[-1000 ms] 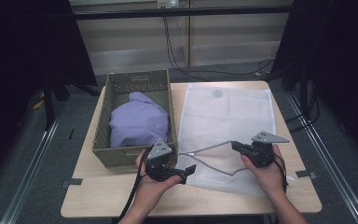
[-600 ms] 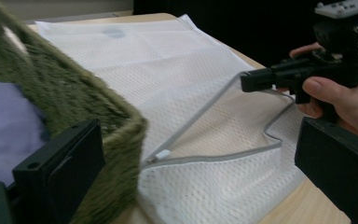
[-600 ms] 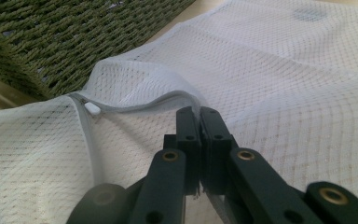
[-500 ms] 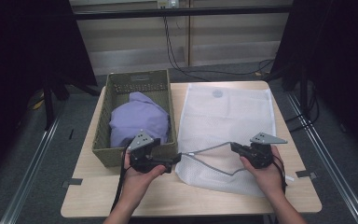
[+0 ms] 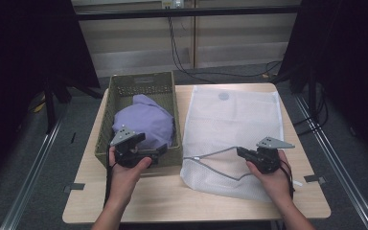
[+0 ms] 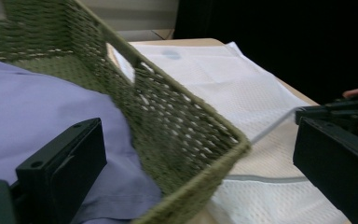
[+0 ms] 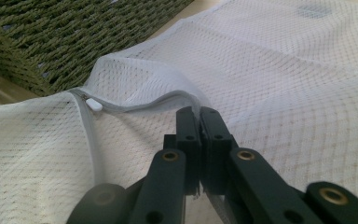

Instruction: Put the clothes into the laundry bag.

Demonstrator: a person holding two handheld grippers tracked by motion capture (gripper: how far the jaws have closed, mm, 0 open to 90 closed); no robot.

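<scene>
on the wooden table (image 5: pixel 139 201) stands a green woven basket (image 5: pixel 124 91) with a purple cloth (image 5: pixel 143 120) inside, and just beside it, to the right, lies a white mesh laundry bag (image 5: pixel 232 124) flat on the table. the left gripper (image 5: pixel 160 149) is at the near wall of the basket; in the left gripper view its jaws are wide apart and released, one over the purple cloth (image 6: pixel 37 107) inside, the other outside over the mesh bag (image 6: pixel 214 74), with the basket corner (image 6: pixel 182 135) between them. the right gripper (image 5: pixel 241 153) is clenched on the grey zipper edge (image 7: pixel 135 105) of the bag and holds that edge a little lifted. the small white zipper pull (image 7: pixel 93 105) is to the left of its jaws.
</scene>
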